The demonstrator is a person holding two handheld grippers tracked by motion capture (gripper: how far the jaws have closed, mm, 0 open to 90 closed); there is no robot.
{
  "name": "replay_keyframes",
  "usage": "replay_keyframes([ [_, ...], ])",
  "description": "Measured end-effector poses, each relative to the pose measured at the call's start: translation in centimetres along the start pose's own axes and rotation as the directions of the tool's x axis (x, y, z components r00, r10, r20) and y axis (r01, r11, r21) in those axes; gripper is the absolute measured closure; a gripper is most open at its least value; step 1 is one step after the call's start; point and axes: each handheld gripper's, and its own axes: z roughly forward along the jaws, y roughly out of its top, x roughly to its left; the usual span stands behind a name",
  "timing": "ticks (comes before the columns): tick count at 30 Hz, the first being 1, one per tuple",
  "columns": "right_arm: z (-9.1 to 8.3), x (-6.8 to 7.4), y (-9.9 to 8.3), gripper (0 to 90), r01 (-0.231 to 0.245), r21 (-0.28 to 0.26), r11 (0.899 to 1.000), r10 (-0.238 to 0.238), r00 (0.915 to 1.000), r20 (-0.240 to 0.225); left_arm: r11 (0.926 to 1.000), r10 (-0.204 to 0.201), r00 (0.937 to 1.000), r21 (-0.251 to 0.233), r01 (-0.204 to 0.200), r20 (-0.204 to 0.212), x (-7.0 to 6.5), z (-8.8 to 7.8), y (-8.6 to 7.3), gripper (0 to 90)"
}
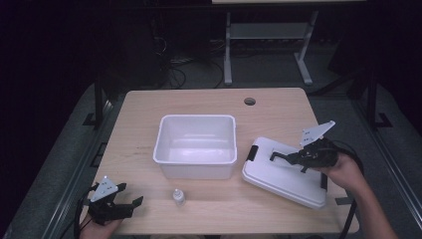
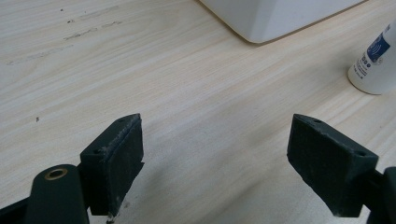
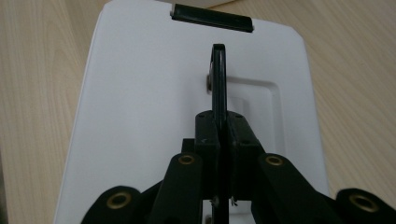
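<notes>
right tool (image 3: 219, 140): squeezed tight on the black handle (image 3: 218, 79) of the white lid (image 1: 283, 172)
lid: lies flat on the worktop (image 1: 139, 124), just beside the tub's right side — not on the tub
tub (image 1: 195, 145): white, open, nothing inside that i can see, in the middle of the worktop
left tool (image 1: 115, 205): spread wide apart, holds nothing, low by the near left corner
little bottle (image 1: 178, 197): stands in front of the tub
done: the handle is grabbed
left: i think lift the lid, put it over the tub, press it down
</notes>
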Motion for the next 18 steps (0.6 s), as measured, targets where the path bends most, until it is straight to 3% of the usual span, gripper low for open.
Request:
replay_keyframes([
  [18,2.1,0.0,-0.6,84.0,-0.023,0.015,1.0,0.024,0.9995,-0.022,1.0,0.001,1.0,0.004,-0.001,-0.002,0.1,-0.1,-0.1,18.1],
])
